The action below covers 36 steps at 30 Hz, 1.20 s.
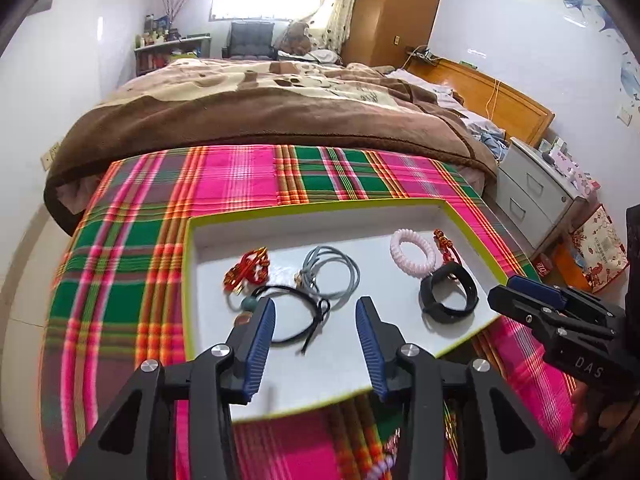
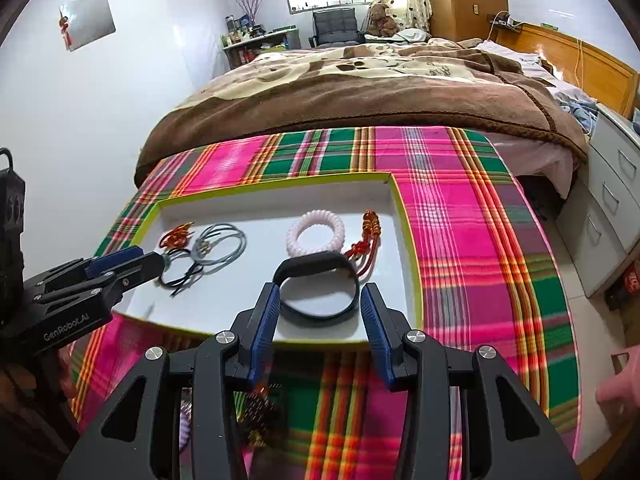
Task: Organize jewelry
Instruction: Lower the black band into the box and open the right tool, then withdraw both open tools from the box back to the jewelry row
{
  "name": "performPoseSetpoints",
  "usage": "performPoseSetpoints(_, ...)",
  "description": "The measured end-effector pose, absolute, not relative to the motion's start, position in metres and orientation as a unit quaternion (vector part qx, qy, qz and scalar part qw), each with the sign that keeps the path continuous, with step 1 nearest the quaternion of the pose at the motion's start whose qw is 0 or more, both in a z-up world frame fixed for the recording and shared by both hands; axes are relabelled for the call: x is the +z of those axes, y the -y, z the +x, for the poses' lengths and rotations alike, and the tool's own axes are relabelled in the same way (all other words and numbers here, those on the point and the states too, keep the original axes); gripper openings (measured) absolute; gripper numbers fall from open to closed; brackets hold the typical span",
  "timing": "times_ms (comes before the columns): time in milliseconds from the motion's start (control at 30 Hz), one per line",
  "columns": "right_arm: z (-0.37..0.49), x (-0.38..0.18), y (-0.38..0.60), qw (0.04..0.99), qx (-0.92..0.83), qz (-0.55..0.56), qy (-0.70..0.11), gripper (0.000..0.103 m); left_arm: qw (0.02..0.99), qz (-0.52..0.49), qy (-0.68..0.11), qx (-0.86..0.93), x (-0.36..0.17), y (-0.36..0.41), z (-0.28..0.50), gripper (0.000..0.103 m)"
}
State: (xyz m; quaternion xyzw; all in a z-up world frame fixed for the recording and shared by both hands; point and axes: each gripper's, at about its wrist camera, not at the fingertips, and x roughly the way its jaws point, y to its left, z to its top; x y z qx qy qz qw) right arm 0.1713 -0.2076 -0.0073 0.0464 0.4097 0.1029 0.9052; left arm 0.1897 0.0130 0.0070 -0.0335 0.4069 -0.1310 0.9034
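Both sets of fingers spread open, gripping nothing. Left gripper (image 1: 316,316) poised over the black cord hair tie (image 1: 296,316), right gripper (image 2: 320,304) framing the black wristband (image 2: 318,290), likely lining up picks. Inside the white tray (image 1: 320,216) on the plaid-covered worktop (image 1: 120,260): red knot ornament (image 1: 248,270), grey hair ties (image 1: 334,272), pink coil bracelet (image 1: 412,254), red tassel charm (image 1: 446,246). Spaced apart, presumably for sorting.
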Motion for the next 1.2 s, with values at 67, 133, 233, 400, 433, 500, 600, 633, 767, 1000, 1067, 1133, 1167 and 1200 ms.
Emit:
performPoseSetpoints(67,0.164,-0.006,0.208,0.907,0.104,0.049,-0.405,0.043,0.908,-0.027,-0.4,-0.125,0.009,-0.015,0.179,0.042)
performPoseSetpoints(133,0.158,-0.006,0.209,0.907,0.107,0.052,-0.405,0.043,0.907,-0.029,-0.399,-0.13,0.01,-0.018,0.168,0.042)
performPoseSetpoints(233,0.15,-0.006,0.21,0.907,0.108,0.053,-0.403,0.043,0.907,-0.042,-0.399,-0.13,0.009,-0.025,0.152,0.042)
performPoseSetpoints(400,0.133,-0.009,0.213,0.907,0.111,0.054,-0.403,0.043,0.907,-0.05,-0.397,-0.13,0.006,-0.034,0.126,0.042)
performPoseSetpoints(433,0.131,-0.01,0.213,0.907,0.112,0.055,-0.402,0.043,0.908,-0.052,-0.396,-0.13,0.006,-0.035,0.122,0.042)
performPoseSetpoints(500,0.125,-0.013,0.214,0.906,0.115,0.058,-0.404,0.043,0.909,-0.053,-0.392,-0.131,0.006,-0.038,0.111,0.042)
performPoseSetpoints(600,0.119,-0.019,0.213,0.904,0.121,0.062,-0.405,0.043,0.908,-0.051,-0.393,-0.133,0.002,-0.04,0.096,0.042)
performPoseSetpoints(633,0.117,-0.021,0.212,0.903,0.122,0.063,-0.407,0.043,0.908,-0.052,-0.393,-0.135,0.001,-0.04,0.094,0.042)
performPoseSetpoints(767,0.11,-0.027,0.21,0.901,0.125,0.069,-0.41,0.043,0.903,-0.052,-0.404,-0.137,-0.01,-0.043,0.079,0.042)
performPoseSetpoints(1000,0.101,-0.034,0.203,0.899,0.134,0.067,-0.411,0.049,0.896,-0.077,-0.409,-0.156,-0.018,-0.048,0.067,0.042)
performPoseSetpoints(1067,0.102,-0.035,0.2,0.898,0.135,0.064,-0.414,0.051,0.894,-0.082,-0.41,-0.163,-0.019,-0.049,0.065,0.042)
performPoseSetpoints(1133,0.105,-0.037,0.196,0.897,0.136,0.059,-0.416,0.051,0.891,-0.085,-0.413,-0.167,-0.022,-0.048,0.064,0.042)
performPoseSetpoints(1167,0.106,-0.038,0.195,0.897,0.136,0.058,-0.416,0.051,0.89,-0.086,-0.414,-0.169,-0.023,-0.048,0.063,0.042)
performPoseSetpoints(1200,0.108,-0.039,0.193,0.896,0.137,0.054,-0.419,0.051,0.889,-0.087,-0.417,-0.17,-0.025,-0.047,0.063,0.042)
